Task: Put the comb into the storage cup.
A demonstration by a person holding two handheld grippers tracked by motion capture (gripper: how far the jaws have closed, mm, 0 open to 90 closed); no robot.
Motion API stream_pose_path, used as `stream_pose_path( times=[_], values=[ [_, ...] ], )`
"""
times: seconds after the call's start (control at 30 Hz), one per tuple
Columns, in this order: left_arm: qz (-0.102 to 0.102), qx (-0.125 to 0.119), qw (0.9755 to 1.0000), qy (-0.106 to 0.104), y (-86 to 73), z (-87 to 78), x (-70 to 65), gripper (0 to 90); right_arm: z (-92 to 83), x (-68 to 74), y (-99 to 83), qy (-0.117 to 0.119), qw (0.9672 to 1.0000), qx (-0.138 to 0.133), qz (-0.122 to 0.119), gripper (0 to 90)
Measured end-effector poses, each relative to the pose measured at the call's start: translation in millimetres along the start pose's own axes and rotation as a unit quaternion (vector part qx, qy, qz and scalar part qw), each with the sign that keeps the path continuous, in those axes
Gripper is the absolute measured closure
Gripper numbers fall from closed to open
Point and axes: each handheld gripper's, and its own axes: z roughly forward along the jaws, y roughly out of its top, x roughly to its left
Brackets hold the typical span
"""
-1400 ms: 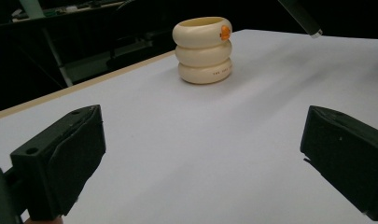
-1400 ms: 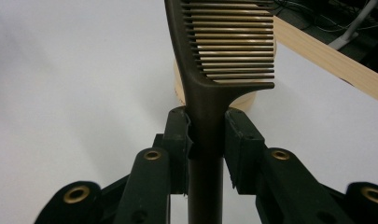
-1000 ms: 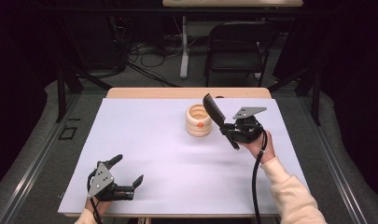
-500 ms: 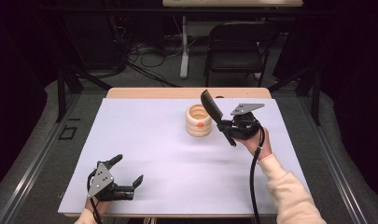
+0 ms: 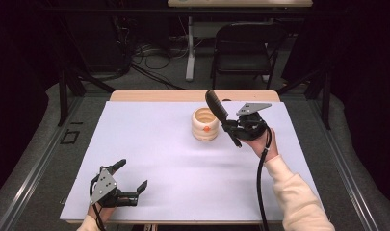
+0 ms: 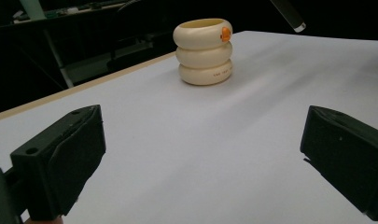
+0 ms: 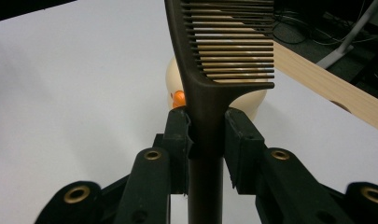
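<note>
- Comb (image 7: 210,70): a dark comb clamped by its handle between the two jaws of the right hand-held gripper (image 7: 206,135); the toothed end rises away from the jaws, with the teeth pointing to the right in the right gripper view.
- In the high view the comb (image 5: 216,108) slants up and to the left from the right hand-held gripper (image 5: 233,130), its upper end above the far rim of the cream holder (image 5: 205,123).
- The cream holder (image 6: 204,51) looks like three stacked rings with a small orange spot on its side; it stands upright on the white desk (image 5: 159,144), towards the far edge.
- The right hand-held gripper is held above the desk, just right of the holder, by a hand in a pale sleeve (image 5: 298,197).
- The left hand-held gripper (image 5: 133,181) sits low at the near left part of the desk, jaws spread wide with nothing between them, well apart from the holder.
- A folding chair (image 5: 245,45) stands on the floor beyond the desk.
</note>
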Motion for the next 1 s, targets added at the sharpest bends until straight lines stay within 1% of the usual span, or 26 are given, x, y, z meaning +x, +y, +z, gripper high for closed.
stream_pose_path(
  times=[0.37,1.0],
  values=[
    [0.002,-0.001,1.0,0.001,0.3,-0.3,-0.1,0.2,1.2,-2.4,7.4,0.001,1.0,-0.005,0.003,72.2],
    [0.001,-0.002,1.0,0.001,0.4,0.0,0.1,0.2,6.6,-6.6,16.8,-0.003,1.0,-0.008,-0.002,72.3]
  ],
)
